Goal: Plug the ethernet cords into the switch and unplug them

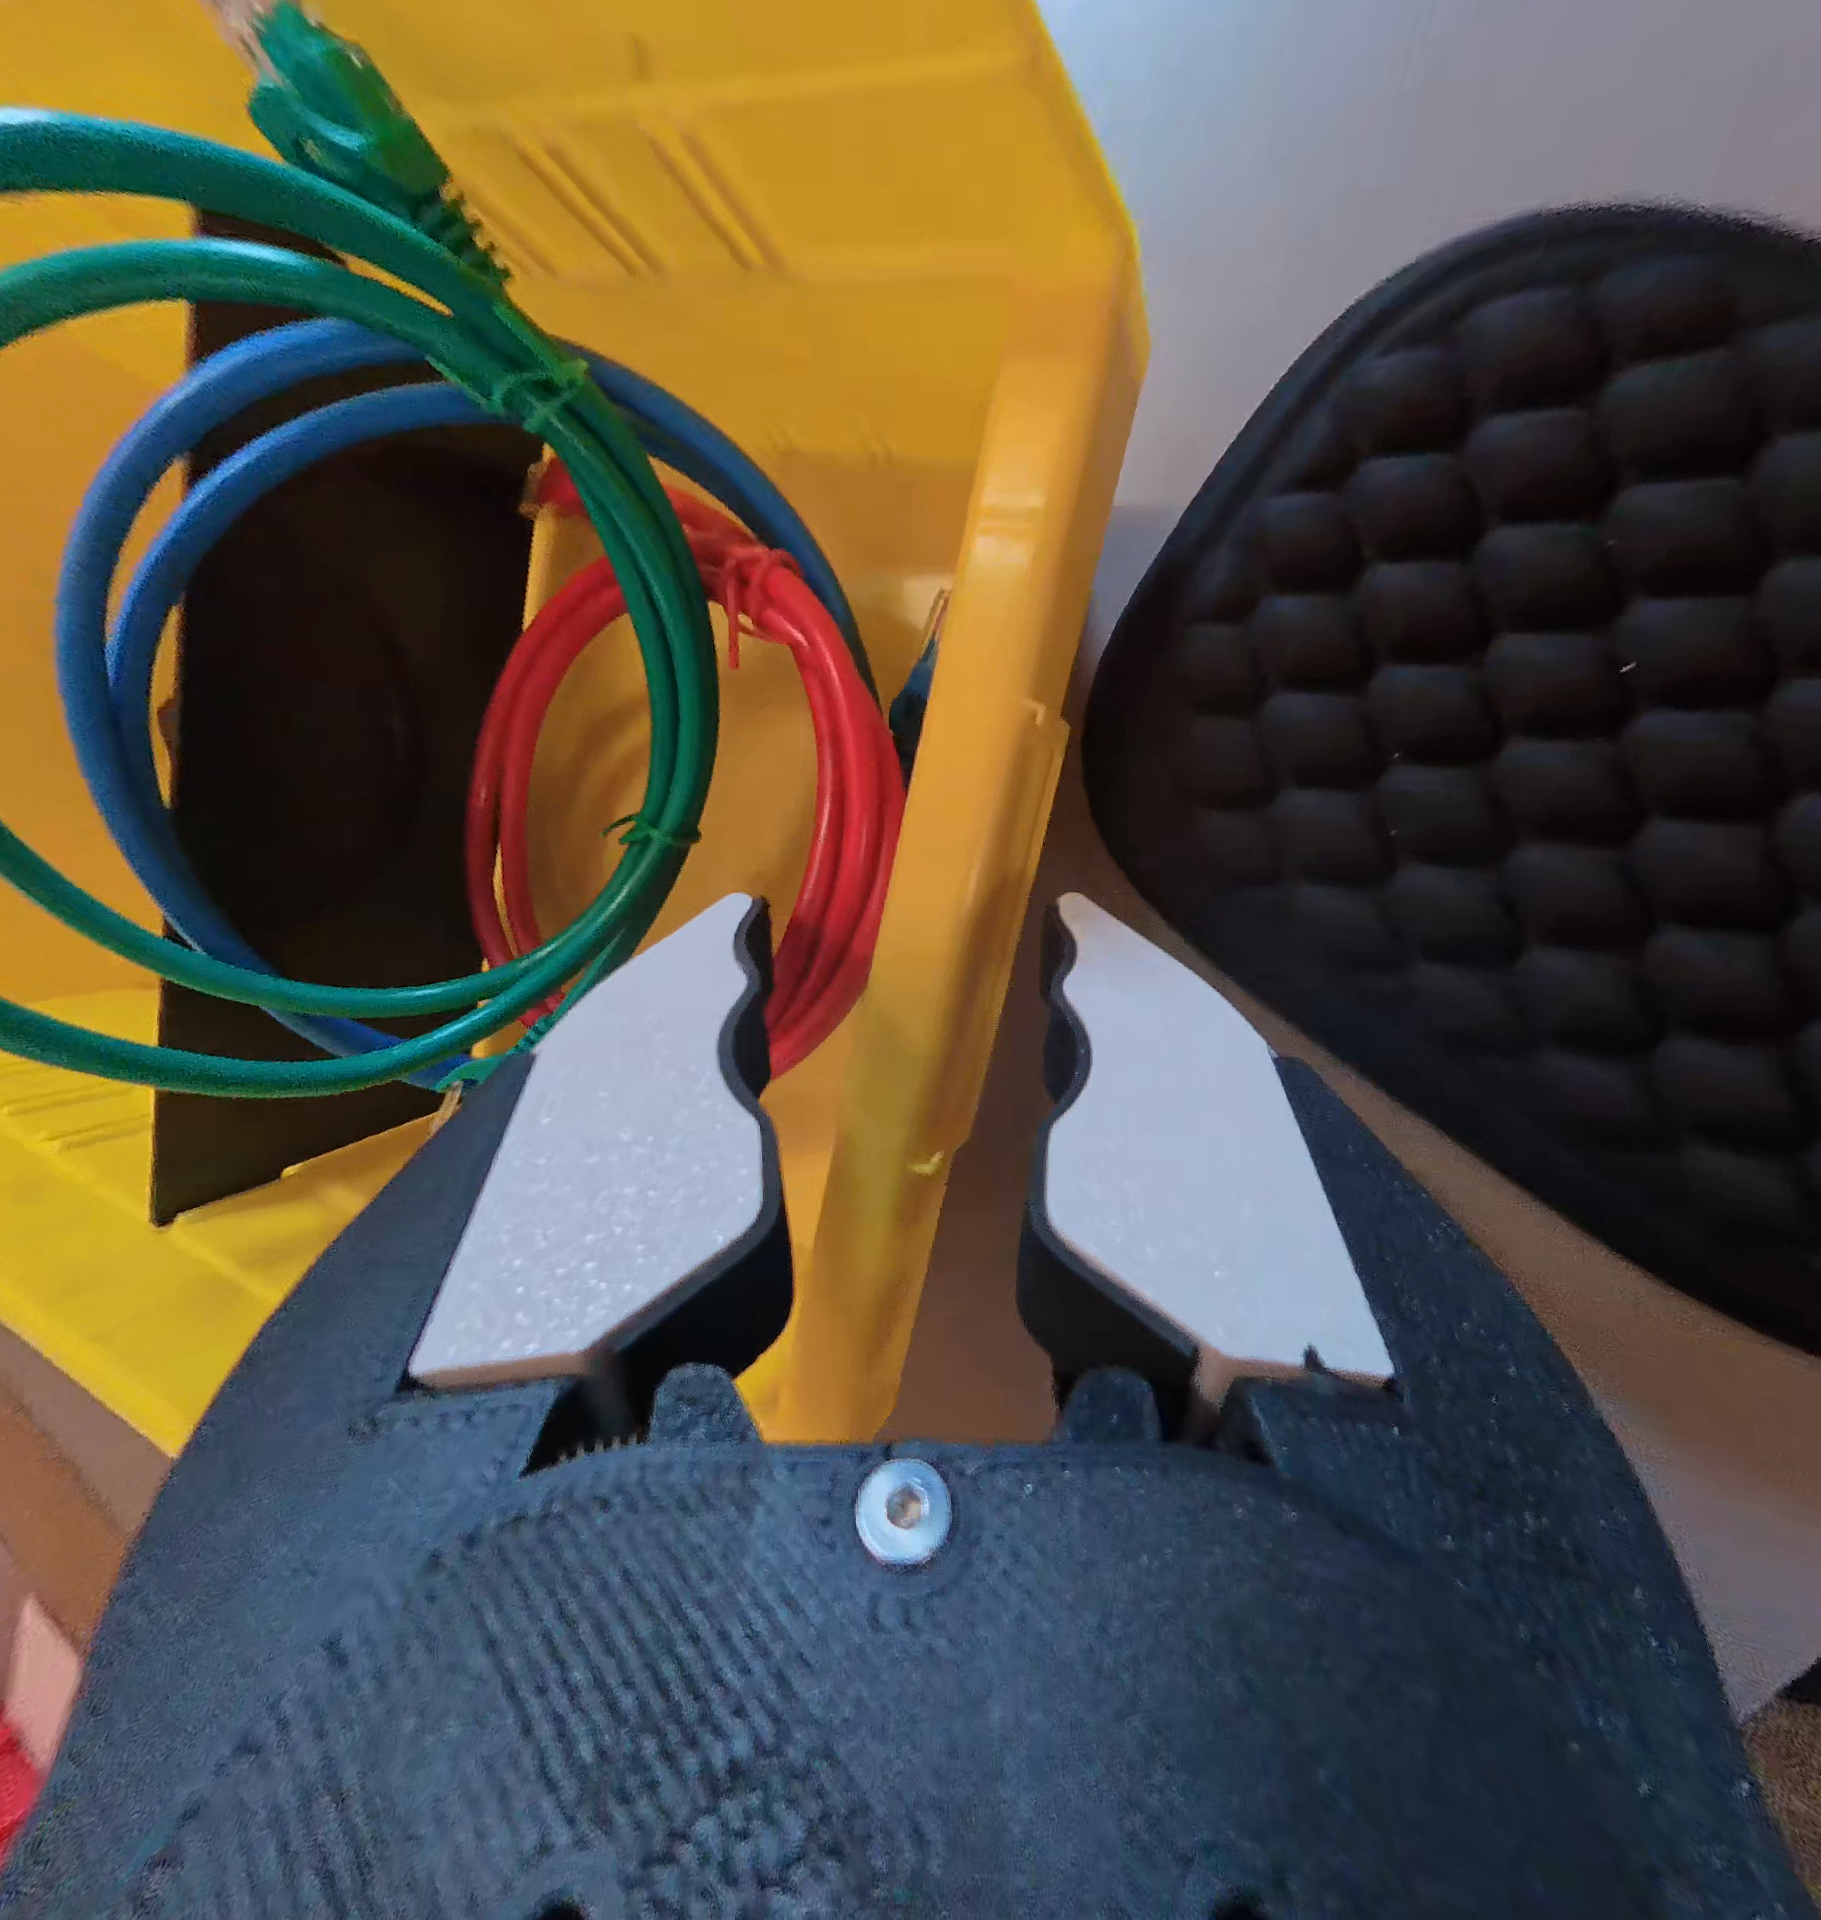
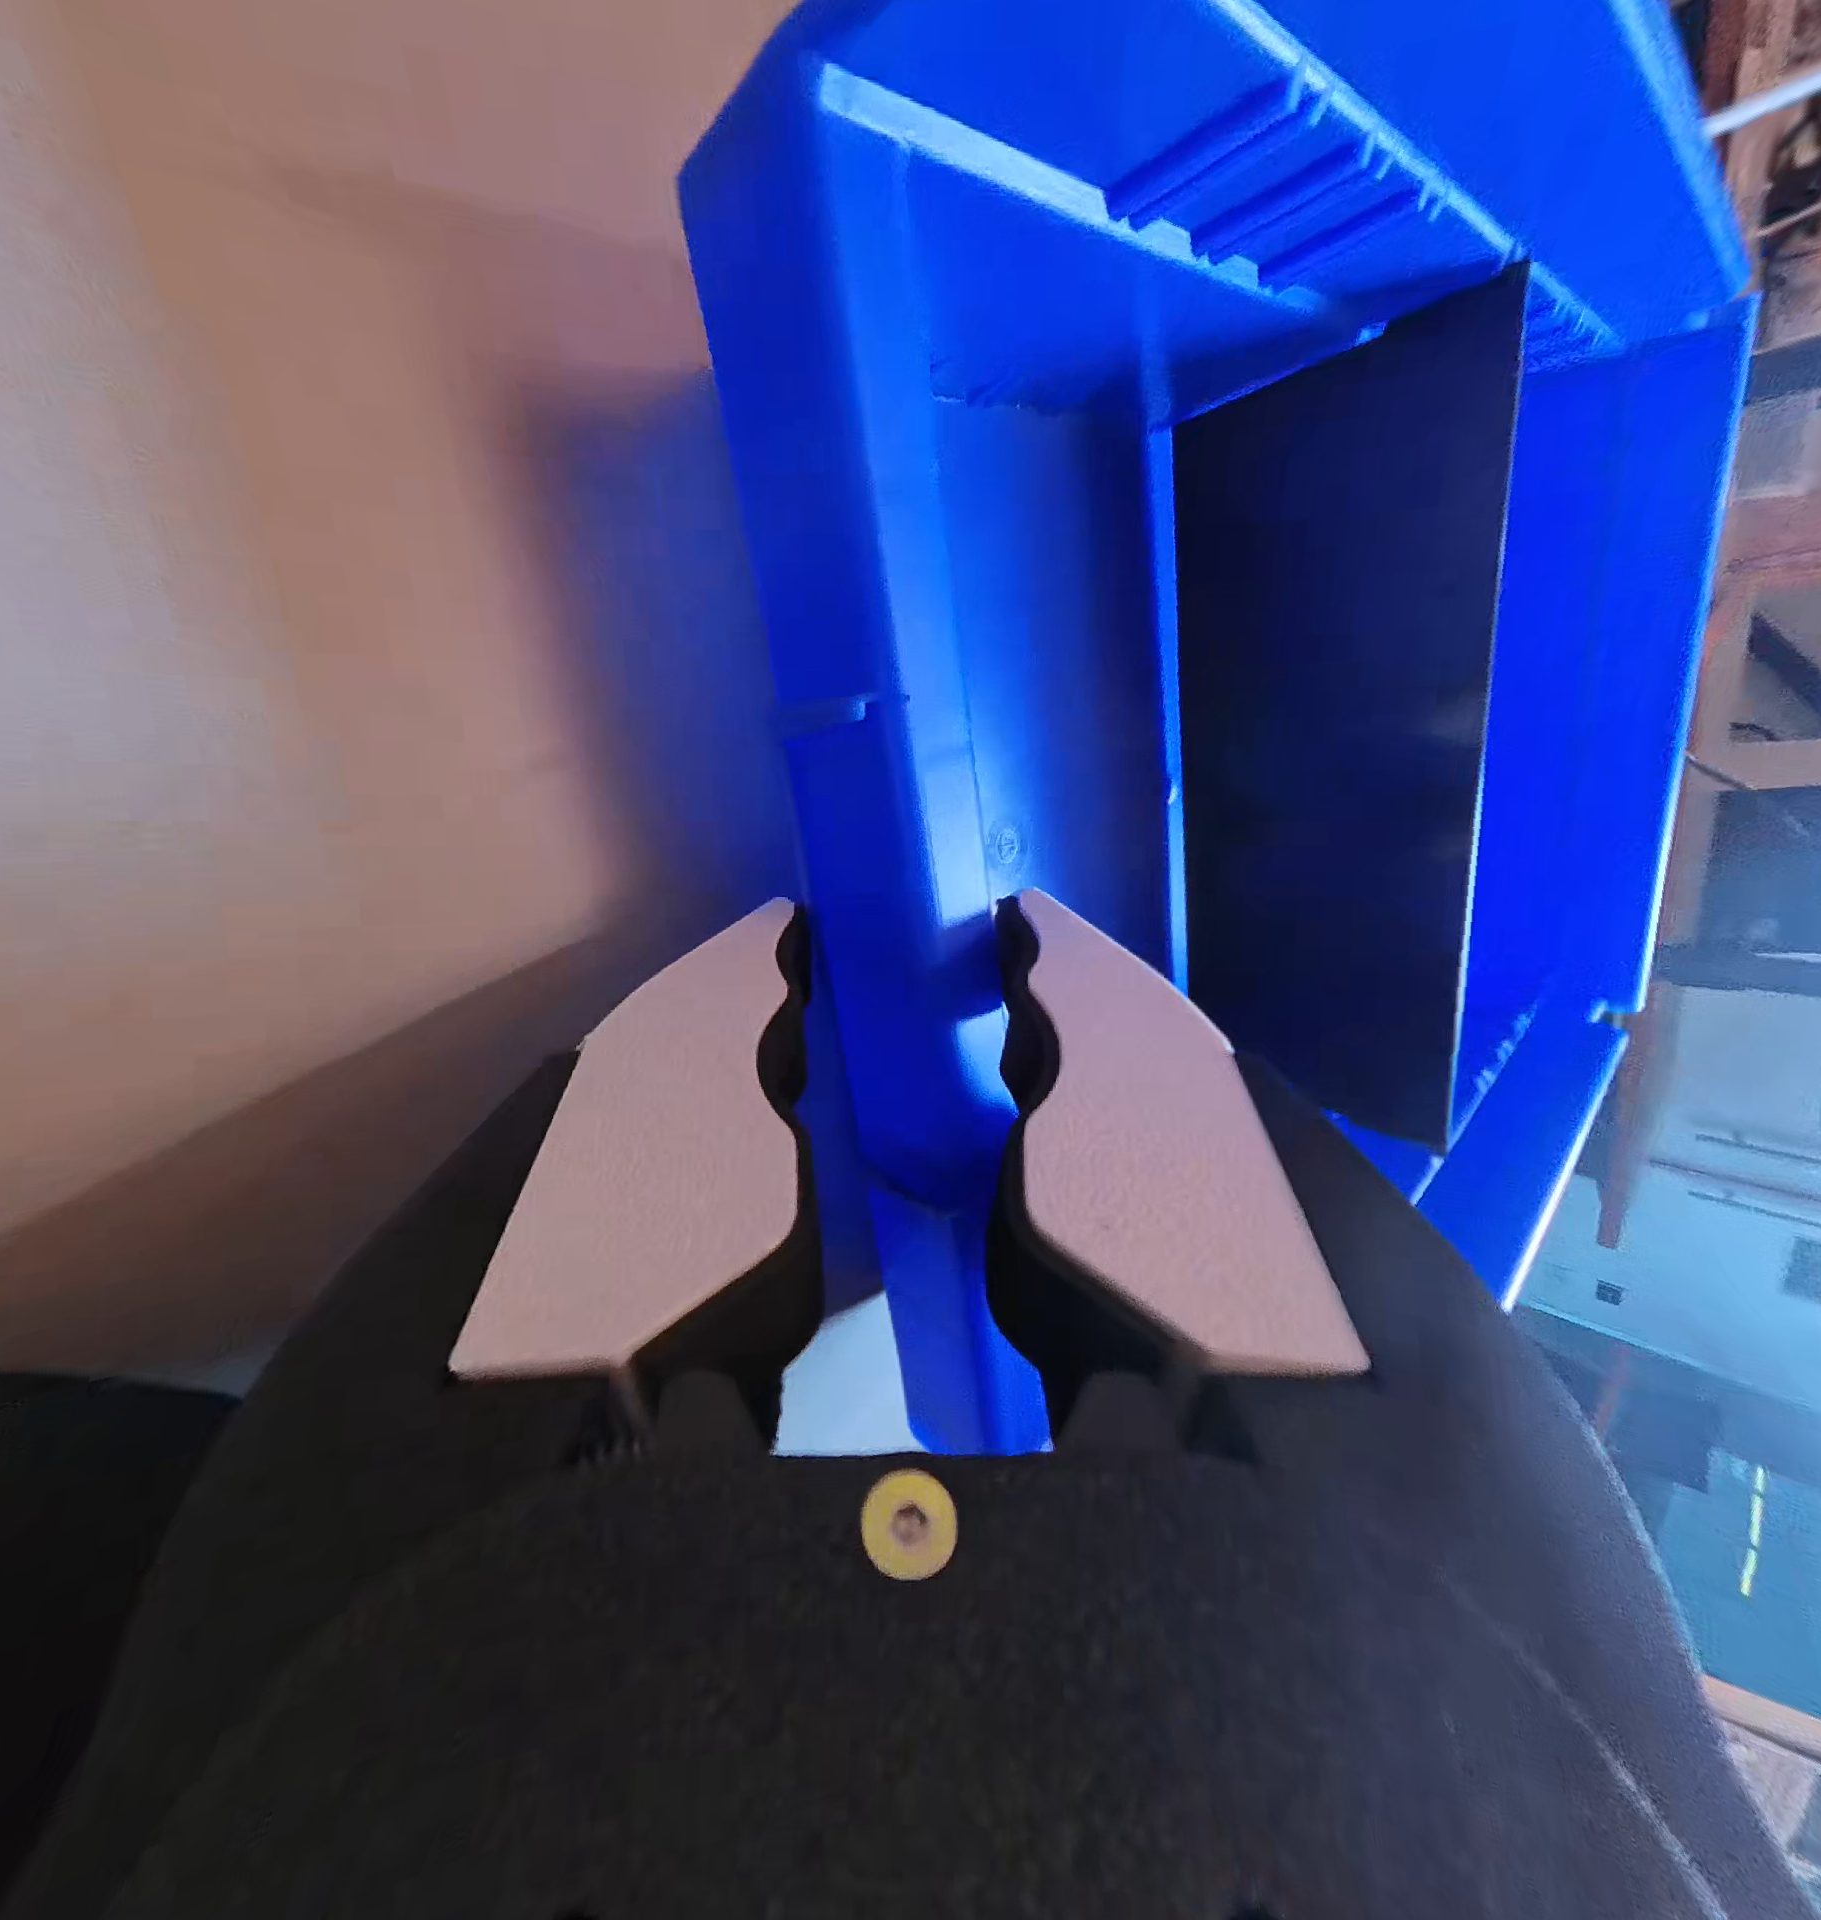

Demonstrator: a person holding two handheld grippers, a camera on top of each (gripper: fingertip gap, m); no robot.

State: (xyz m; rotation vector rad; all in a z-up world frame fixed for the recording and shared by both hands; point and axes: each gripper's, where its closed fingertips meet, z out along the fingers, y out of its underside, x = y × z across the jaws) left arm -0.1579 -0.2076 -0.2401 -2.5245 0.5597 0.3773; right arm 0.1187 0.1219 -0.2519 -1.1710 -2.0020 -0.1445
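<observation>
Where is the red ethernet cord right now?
In the left wrist view, the coiled red cord sits inside the yellow bin, against its right wall, partly under the green cord and just ahead of the left gripper.

I see a pale wall (image 1: 1405, 125) behind a black honeycomb-padded cushion (image 1: 1540, 727), and blurred wooden shelving (image 2: 1779, 727) off to my right.

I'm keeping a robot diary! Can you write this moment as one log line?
left tongs: open, straddling yellow bin wall | right tongs: shut on blue bin wall | green, blue, red cords: coiled in yellow bin
</observation>
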